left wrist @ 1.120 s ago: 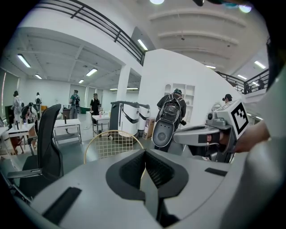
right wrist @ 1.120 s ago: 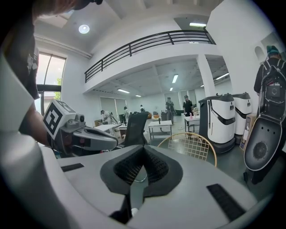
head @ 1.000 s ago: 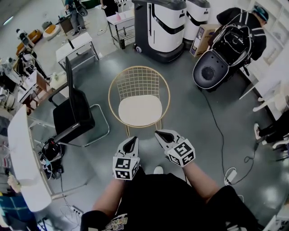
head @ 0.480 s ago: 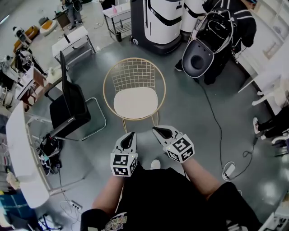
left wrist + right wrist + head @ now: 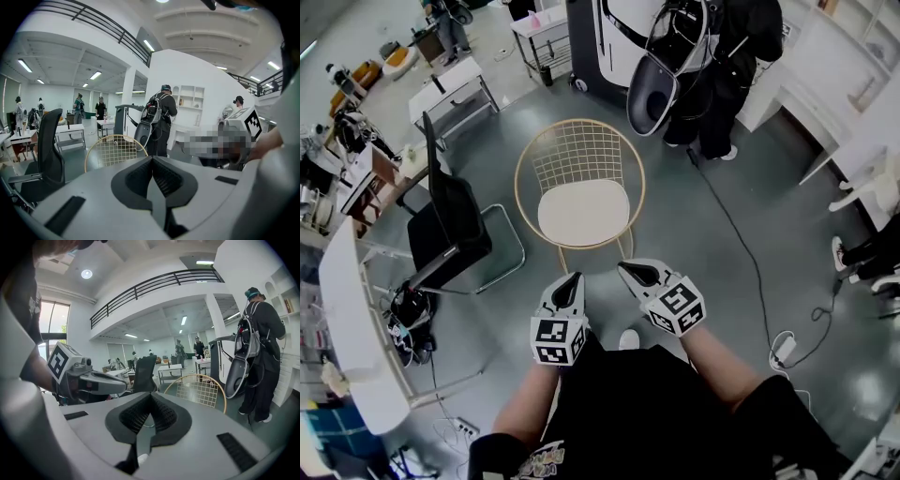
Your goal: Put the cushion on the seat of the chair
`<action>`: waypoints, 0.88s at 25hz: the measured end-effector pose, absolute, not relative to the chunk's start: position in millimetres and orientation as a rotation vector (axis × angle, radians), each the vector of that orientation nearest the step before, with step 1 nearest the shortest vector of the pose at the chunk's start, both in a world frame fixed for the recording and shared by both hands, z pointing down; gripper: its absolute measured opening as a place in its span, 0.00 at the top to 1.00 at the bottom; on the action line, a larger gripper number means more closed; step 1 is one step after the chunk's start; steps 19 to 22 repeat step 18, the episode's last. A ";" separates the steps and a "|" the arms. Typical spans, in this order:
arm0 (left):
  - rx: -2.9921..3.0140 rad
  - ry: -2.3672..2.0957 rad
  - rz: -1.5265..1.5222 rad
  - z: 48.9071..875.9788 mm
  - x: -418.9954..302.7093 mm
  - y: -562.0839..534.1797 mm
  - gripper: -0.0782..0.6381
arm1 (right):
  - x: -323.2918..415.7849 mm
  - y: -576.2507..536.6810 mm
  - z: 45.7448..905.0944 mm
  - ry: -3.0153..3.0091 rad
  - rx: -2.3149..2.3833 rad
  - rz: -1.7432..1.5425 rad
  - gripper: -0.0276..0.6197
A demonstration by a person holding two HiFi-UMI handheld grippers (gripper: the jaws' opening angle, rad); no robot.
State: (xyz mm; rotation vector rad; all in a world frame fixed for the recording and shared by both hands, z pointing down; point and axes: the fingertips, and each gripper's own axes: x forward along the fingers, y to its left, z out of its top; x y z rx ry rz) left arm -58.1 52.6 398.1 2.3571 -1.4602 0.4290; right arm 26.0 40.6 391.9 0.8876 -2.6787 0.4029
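The left gripper [image 5: 573, 281] and the right gripper [image 5: 628, 271] are held clenched and empty near the front of the chair [image 5: 578, 153], on whose seat the cushion [image 5: 583, 212] is already laid flat, so the task is judged complete.

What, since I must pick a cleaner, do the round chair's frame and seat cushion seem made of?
The chair frame looks like thin metal wire, gold and slightly glossy: open grid back, slim round rim. The cushion looks a cream, matte pad, perhaps fabric or faux leather; too small here to tell which.
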 end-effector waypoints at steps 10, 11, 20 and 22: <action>2.356 -1.471 0.433 392.6 -58.9 54.3 0.87 | 23.6 41.5 389.1 -2.690 0.872 0.406 0.94; 2.353 -1.472 0.432 393.0 -60.1 55.0 0.87 | 22.4 41.9 389.1 -2.690 0.870 0.407 0.94; 2.342 -1.470 0.426 399.1 -63.6 57.4 0.87 | 18.6 44.1 396.3 -2.689 0.866 0.418 0.94; 2.342 -1.470 0.426 399.1 -63.6 57.4 0.87 | 18.6 44.1 396.3 -2.689 0.866 0.418 0.94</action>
